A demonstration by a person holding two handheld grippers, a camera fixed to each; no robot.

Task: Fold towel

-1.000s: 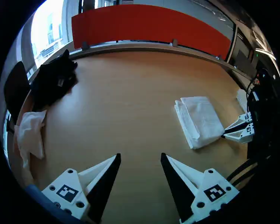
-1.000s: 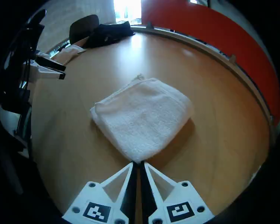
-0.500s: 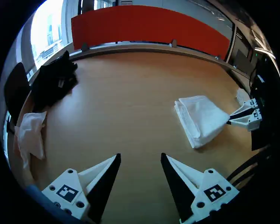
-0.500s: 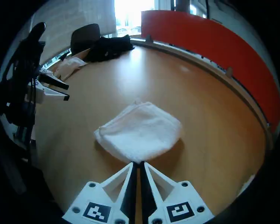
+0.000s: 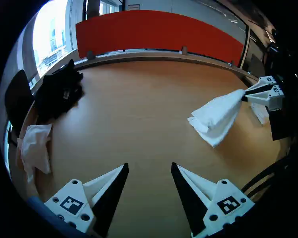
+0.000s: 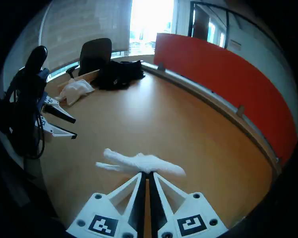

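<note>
The folded white towel (image 5: 215,117) hangs by one corner off the wooden table (image 5: 141,107), lifted at the right side of the left gripper view. My right gripper (image 5: 244,94) is shut on that corner. In the right gripper view the towel (image 6: 143,162) droops just past my right gripper (image 6: 147,173), whose fingers are pressed together on it. My left gripper (image 5: 149,168) stands open low over the near table edge with nothing between its fingers. In the right gripper view my left gripper (image 6: 73,127) is at the left, held by a dark-sleeved hand (image 6: 28,107).
A black bag (image 5: 57,89) lies at the table's far left, a crumpled white cloth (image 5: 33,144) in front of it. A red partition (image 5: 161,33) runs along the back edge. A dark chair (image 6: 95,55) stands beyond the table. Another white cloth (image 5: 262,113) lies at the right.
My right gripper has risen with the towel's corner, lifting the folded towel from flat on the table to hanging in the air. My left gripper has stayed open and still.
</note>
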